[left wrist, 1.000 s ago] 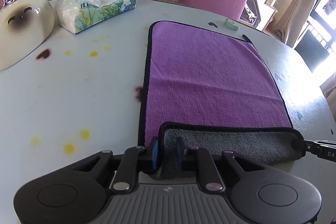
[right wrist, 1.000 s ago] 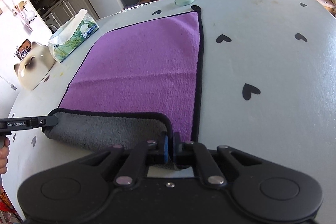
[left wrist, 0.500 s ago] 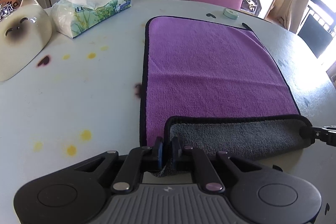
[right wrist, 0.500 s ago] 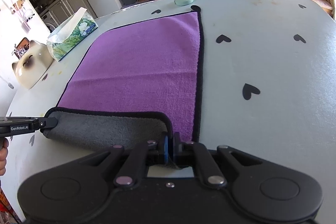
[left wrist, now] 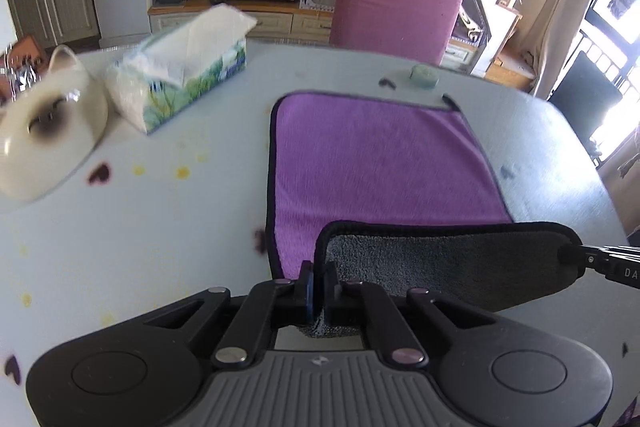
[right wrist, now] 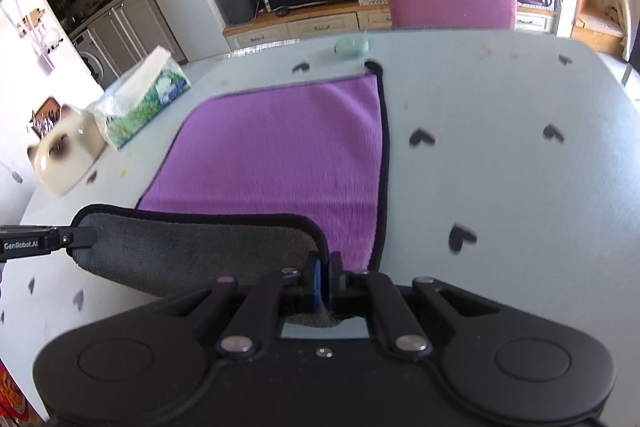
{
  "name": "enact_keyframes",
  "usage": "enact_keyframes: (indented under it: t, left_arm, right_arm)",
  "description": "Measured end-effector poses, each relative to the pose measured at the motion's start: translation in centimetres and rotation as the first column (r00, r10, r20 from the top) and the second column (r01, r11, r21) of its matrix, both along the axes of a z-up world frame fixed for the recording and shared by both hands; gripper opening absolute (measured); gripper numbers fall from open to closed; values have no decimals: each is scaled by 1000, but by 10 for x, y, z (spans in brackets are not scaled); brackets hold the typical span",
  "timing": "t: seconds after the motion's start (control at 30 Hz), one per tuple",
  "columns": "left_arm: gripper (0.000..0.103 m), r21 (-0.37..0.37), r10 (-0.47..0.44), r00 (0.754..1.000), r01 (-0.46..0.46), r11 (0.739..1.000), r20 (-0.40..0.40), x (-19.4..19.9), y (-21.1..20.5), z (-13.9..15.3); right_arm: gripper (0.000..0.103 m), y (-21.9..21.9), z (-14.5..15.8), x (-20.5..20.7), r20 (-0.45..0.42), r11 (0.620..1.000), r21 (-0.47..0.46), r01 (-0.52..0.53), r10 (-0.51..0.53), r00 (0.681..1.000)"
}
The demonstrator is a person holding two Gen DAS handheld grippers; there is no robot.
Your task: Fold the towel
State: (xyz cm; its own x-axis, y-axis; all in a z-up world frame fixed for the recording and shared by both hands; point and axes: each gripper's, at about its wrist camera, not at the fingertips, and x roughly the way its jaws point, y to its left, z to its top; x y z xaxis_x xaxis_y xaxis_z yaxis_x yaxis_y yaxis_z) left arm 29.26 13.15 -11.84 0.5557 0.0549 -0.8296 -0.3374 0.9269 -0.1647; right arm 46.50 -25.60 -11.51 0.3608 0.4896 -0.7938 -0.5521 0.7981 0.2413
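My left claw (left wrist: 318, 285) and right claw (right wrist: 325, 281) are each clenched on a near corner of the purple microfibre towel with black piping (left wrist: 380, 159), its grey underside turned up between them. The towel lies flat on the pale heart-printed table (right wrist: 500, 167), its long axis running straight away from me — the fold goes forward. Beyond its far edge sits a small mint-green round tin (right wrist: 351, 47); the floral tissue box (left wrist: 180, 75) and cream cat-faced ceramic dish (left wrist: 44, 131) stand well left, out of the way.
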Motion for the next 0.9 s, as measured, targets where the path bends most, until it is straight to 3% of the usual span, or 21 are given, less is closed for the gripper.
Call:
enact_keyframes:
  t: [0.5, 0.9]
  left_arm:
    - [5, 1, 11, 999, -11, 1000, 33, 41, 21, 66]
    - [5, 21, -22, 999, 21, 1000, 43, 112, 49, 68]
  right_arm:
    - [4, 21, 75, 45, 48, 999, 18, 31, -32, 998]
    - [4, 48, 83, 95, 70, 998, 9, 56, -56, 996]
